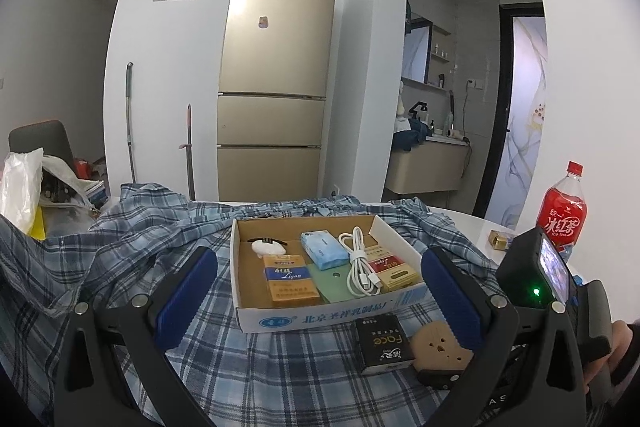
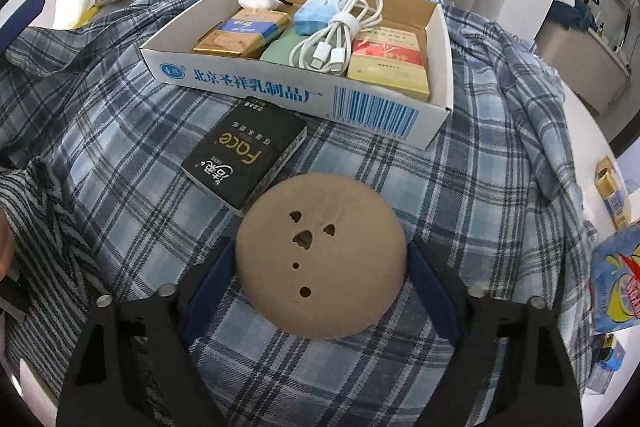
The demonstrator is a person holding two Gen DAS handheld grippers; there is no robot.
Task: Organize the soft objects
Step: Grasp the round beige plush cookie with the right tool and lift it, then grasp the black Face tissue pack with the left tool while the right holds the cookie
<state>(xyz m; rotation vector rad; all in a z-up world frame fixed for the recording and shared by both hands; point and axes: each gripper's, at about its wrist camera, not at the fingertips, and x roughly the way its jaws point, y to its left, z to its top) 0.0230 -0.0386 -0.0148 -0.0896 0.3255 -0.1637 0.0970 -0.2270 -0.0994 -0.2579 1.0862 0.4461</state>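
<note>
A round tan soft pad [image 2: 320,251] with small holes lies on the plaid shirt [image 2: 120,131] that covers the table. My right gripper [image 2: 321,255] points down over the pad, and its blue pads touch it on both sides. A black tissue pack [image 2: 248,151] lies just beyond the pad, in front of a shallow cardboard box [image 2: 440,39]. The box holds a blue tissue pack [image 2: 316,13], a white cable [image 2: 340,31], cigarette packs and a small white soft item [image 2: 258,1]. My left gripper [image 1: 319,263] is held level and open before the box [image 1: 236,267], with nothing between its fingers.
A red iced-tea bottle [image 1: 562,211] and a yellow pack [image 1: 498,239] stand on the bare table at right. A blue snack bag [image 2: 616,287] is near the right edge. Plastic bags [image 1: 20,187] pile at left. A striped cloth [image 2: 48,219] lies at near left.
</note>
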